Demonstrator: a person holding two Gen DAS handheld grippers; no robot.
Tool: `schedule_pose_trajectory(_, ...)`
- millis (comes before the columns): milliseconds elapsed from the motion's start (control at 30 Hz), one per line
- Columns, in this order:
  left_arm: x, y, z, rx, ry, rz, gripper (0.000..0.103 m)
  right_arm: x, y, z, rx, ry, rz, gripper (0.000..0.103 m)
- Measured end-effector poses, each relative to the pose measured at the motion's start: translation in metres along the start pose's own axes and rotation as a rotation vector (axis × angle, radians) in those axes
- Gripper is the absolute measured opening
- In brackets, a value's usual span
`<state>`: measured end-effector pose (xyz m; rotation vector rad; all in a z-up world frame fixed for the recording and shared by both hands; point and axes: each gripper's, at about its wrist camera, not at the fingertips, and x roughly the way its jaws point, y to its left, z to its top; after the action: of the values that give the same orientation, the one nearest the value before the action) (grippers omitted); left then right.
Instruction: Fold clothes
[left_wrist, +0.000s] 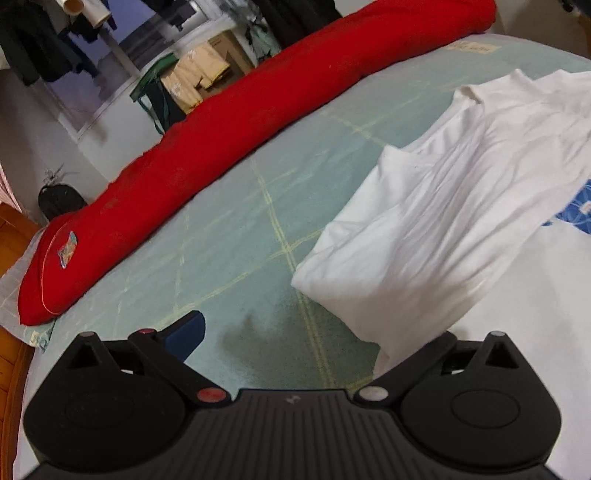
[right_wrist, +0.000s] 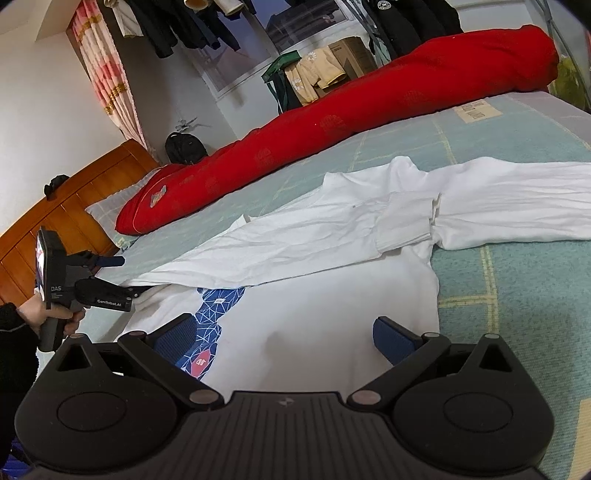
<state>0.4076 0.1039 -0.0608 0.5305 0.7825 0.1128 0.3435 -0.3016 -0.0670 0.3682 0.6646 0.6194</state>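
White long-sleeved shirt (right_wrist: 332, 280) lies spread on the bed (right_wrist: 517, 302), blue graphic (right_wrist: 218, 302) face up. The sleeve on the left hand's side (right_wrist: 295, 240) is laid diagonally across the body; the other sleeve (right_wrist: 517, 199) stretches away over the green checked sheet. A long red bolster (right_wrist: 369, 110) lies along the far side of the bed, apart from the shirt.

Left hand-held gripper (right_wrist: 114, 273): fingers spread. In its own wrist view one blue pad (left_wrist: 188, 332) is clear above the sheet and the other finger is hidden under the shirt's edge, so it seems to straddle the hem rather than pinch it. I cannot tell whether any cloth is caught. A hand in a dark sleeve (right_wrist: 40, 317) holds its grip.

Right hand-held gripper (right_wrist: 291, 338): fingers wide apart, hovering low over the shirt body, holding nothing.

Judged step: side fold under way, one sleeve in, other sleeve and side not yet folded.

Notes for doing it well:
- Left should close fully on the hem edge, through both layers, before lifting; a one-layer pinch would drag the front panel only.
- Right would do best to grasp at the shoulder seam of the outstretched sleeve, so both grip points share one fold line.
- Lift low, carry across together, and lay flat; the folded sleeve looks rumpled near the cuff (right_wrist: 406, 218) and may bunch.
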Motion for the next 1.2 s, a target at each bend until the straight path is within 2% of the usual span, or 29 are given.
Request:
schedule_pose_trajectory(67,0.01,-0.002,0.003,-0.015,0.014,0.003,0.101,0.001,0.0,0.0,0.0,0.001,-0.001,0.103)
schedule_pose_trajectory(167,0.013,0.0,0.002,-0.064,0.047,-0.077,0.099,0.001,0.0,0.0,-0.011,0.004,-0.006,0.103)
schedule_pose_trajectory(267,0.006,0.018,-0.002,-0.109,0.008,-0.178,0.099,0.003,0.0,0.0,-0.016,0.01,-0.011,0.103)
schedule_pose_trajectory(333,0.001,0.036,-0.006,-0.21,-0.042,-0.266,0.1,0.003,0.001,-0.001,-0.017,0.013,-0.013,0.103)
schedule_pose_trajectory(400,0.002,0.058,-0.011,-0.365,-0.06,-0.45,0.101,0.003,0.001,-0.001,-0.02,0.013,-0.011,0.103)
schedule_pose_trajectory(467,0.005,0.067,-0.017,-0.425,-0.038,-0.591,0.101,0.004,0.001,-0.001,-0.02,0.015,-0.012,0.103)
schedule_pose_trajectory(533,-0.002,0.068,-0.023,-0.428,-0.056,-0.621,0.101,0.005,0.0,-0.001,-0.02,0.016,-0.012,0.103)
schedule_pose_trajectory(600,-0.004,0.074,-0.031,-0.492,-0.085,-0.667,0.101,0.004,0.0,-0.001,-0.018,0.014,-0.009,0.103)
schedule_pose_trajectory(700,0.01,0.091,-0.036,-0.689,-0.097,-0.707,0.101,0.004,0.0,-0.002,-0.015,0.015,-0.005,0.103)
schedule_pose_trajectory(767,0.033,0.101,-0.039,-0.868,-0.056,-0.719,0.098,0.005,0.0,-0.003,-0.018,0.016,-0.004,0.103)
schedule_pose_trajectory(833,0.057,0.105,-0.044,-0.978,-0.02,-0.713,0.087,0.005,0.0,-0.003,-0.019,0.016,-0.001,0.103)
schedule_pose_trajectory(900,0.078,0.105,-0.05,-1.057,0.025,-0.691,0.065,0.007,0.0,-0.003,-0.02,0.019,0.0,0.103)
schedule_pose_trajectory(933,0.086,0.104,-0.054,-1.084,0.036,-0.688,0.061,0.007,0.0,-0.003,-0.021,0.02,0.0,0.103)
schedule_pose_trajectory(1067,0.101,0.108,-0.06,-1.123,-0.002,-0.754,0.06,0.009,-0.001,-0.003,-0.021,0.024,0.001,0.103)
schedule_pose_trajectory(1200,0.122,0.109,-0.052,-1.122,0.0,-0.776,0.055,0.011,0.0,-0.005,-0.031,0.026,-0.002,0.103)
